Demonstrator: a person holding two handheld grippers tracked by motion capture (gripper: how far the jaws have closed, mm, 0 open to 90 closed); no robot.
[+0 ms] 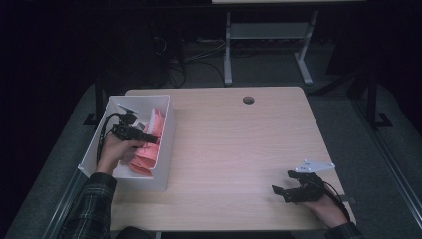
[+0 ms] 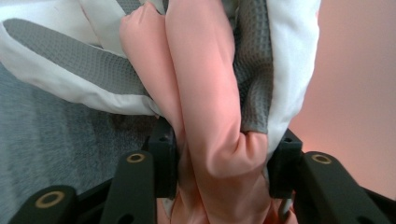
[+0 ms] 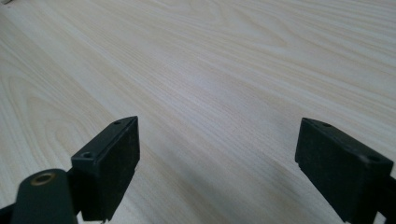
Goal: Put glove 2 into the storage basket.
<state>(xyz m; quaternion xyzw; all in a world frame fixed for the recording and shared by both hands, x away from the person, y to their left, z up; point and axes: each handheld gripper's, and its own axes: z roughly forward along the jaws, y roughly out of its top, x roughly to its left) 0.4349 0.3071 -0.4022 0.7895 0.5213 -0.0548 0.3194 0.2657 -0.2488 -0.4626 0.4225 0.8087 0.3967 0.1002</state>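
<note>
Looks like a lab or office workroom: plain wooden counter (image 1: 239,144) with cable hole (image 1: 248,100), grey carpet (image 1: 278,69), tangled cables (image 1: 184,59), second desk frame (image 1: 268,35) behind.

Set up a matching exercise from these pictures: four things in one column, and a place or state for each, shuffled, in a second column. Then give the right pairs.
Things:
1. left gripper
2. right gripper
3. white bin
4. round hole

Places or states:
A. stands at the table's left edge, with cloth inside
B. jaws wide apart above bare wood, nothing between them
C. near the far edge of the table top
D. jaws on either side of a pink cloth fold

Pairs: 1-D, 2-B, 3-A, 4-C
</note>
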